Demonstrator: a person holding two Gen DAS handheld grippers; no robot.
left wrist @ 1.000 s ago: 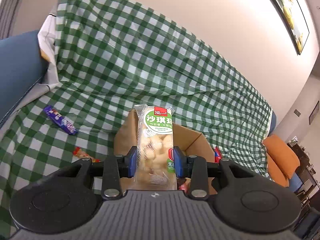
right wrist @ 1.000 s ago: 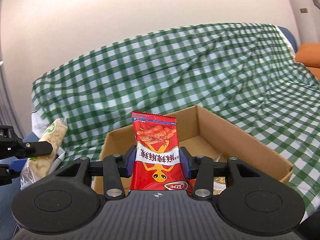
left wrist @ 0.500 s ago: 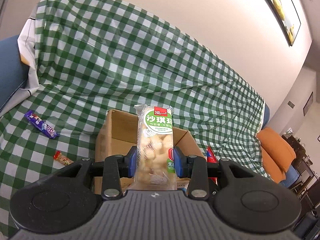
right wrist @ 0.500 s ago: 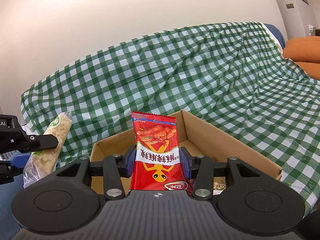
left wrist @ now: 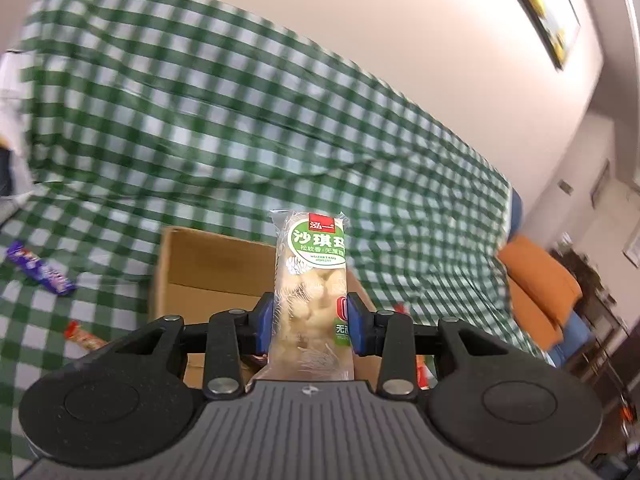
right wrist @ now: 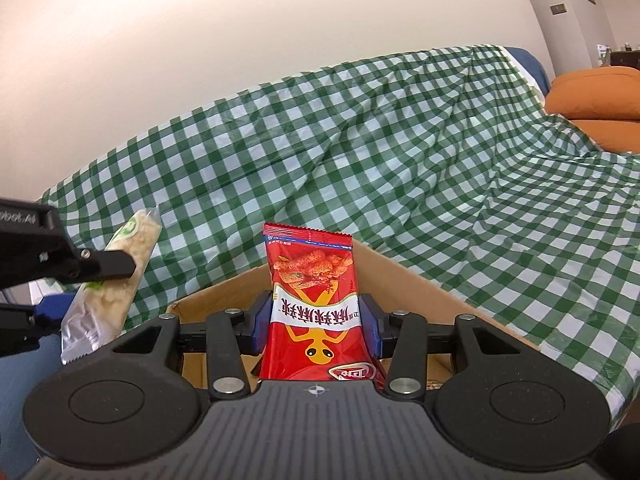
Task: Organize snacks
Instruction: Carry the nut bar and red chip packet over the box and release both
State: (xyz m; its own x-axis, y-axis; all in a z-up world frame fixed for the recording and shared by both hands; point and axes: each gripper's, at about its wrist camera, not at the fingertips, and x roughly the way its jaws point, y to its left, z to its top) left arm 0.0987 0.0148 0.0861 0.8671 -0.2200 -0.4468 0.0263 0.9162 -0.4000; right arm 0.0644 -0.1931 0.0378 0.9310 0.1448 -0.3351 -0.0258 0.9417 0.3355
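My left gripper [left wrist: 311,322] is shut on a clear sachima pastry pack [left wrist: 310,276] with a green label, held upright above an open cardboard box [left wrist: 200,276]. My right gripper [right wrist: 314,328] is shut on a red spicy-snack packet [right wrist: 314,292], held upright over the same box [right wrist: 420,292]. In the right wrist view the left gripper [right wrist: 60,268] and its pastry pack [right wrist: 116,280] show at the left, beside the box's left end.
A green checked cloth [right wrist: 400,160] covers the sofa under the box. A purple candy bar [left wrist: 40,272] and a small red-orange snack [left wrist: 84,336] lie on the cloth left of the box. Orange cushions [left wrist: 540,288] sit at the right.
Both grippers keep their packs. The left view has swung right, so the box and loose snacks sit further left. In the right view the left gripper has come closer to the box.
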